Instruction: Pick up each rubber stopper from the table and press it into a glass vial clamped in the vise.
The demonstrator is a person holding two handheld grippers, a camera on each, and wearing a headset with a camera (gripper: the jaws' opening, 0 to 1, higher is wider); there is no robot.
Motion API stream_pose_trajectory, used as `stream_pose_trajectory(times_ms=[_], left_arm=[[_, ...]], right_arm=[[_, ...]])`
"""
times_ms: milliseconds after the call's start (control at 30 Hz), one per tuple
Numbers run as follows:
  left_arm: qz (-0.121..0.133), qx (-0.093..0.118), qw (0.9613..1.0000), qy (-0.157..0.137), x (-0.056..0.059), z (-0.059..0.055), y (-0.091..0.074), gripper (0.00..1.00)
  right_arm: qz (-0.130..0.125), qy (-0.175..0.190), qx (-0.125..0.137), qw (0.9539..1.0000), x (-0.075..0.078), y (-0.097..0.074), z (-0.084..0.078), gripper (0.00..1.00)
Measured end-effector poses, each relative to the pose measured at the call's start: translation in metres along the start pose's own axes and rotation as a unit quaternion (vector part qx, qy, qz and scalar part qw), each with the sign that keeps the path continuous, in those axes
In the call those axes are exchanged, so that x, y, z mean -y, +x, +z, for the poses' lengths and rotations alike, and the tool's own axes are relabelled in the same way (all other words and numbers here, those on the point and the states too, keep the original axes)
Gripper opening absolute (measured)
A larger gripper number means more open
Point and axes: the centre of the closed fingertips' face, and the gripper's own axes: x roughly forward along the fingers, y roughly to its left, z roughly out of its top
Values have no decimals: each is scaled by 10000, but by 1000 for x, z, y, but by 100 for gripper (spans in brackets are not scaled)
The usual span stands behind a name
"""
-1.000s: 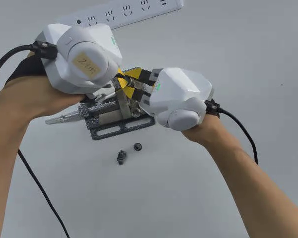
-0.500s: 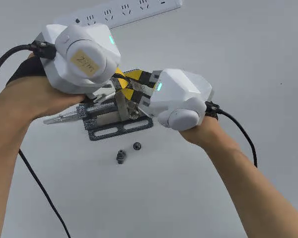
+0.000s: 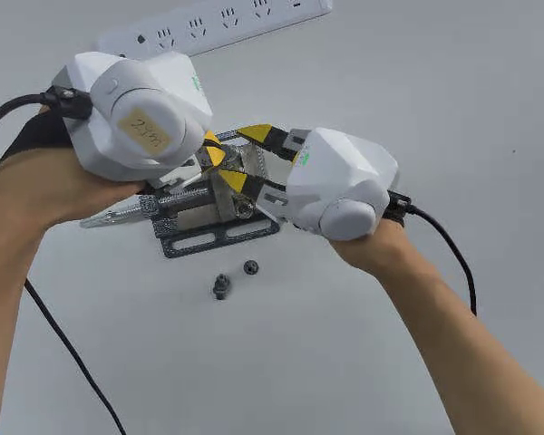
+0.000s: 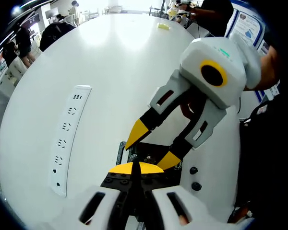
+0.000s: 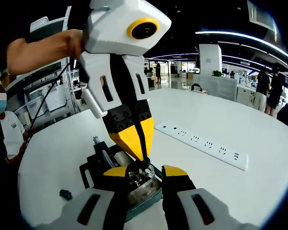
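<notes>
White worktop (image 3: 390, 109): power strip (image 3: 219, 20) top edge; vise (image 3: 219, 234) centre frame; stoppers (image 3: 221, 286), two, just below vise. Left gripper (image 3: 208, 152) fingers pressed together above vise; right gripper (image 3: 243, 156) fingers wide, straddling vial (image 5: 134, 178).

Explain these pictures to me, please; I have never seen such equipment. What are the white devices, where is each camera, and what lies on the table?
No robot here: a person holds two white two-jaw grippers. The head view comes from a headset camera looking down; each round picture comes from a camera on one gripper. On the table stand a small vise clamping a vial, and a power strip; two dark stoppers lie loose nearby. The left gripper is shut, pointing down at the vial; whether it pinches a stopper, I cannot tell. The right gripper is open, its jaws either side of the vial.
</notes>
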Motion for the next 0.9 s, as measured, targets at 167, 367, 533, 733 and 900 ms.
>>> stream_pose_trajectory(times_ms=[167,367,533,733,900], left_arm=[[-20,37,10000,-25,0,0,1,0],[-31,56,10000,-48,0,1,1,0],[-52,36,10000,-44,0,1,1,0],[-107,38,9999,-65,3,1,1,0],[-122,72,9999,-69,4,2,3,0]], right_arm=[[40,-62,44,10000,-3,0,5,16],[35,-218,65,9997,-1,0,7,9],[37,-348,63,9994,-3,2,5,8],[73,-424,69,9990,-4,1,2,8],[74,-350,98,9993,-3,0,0,8]])
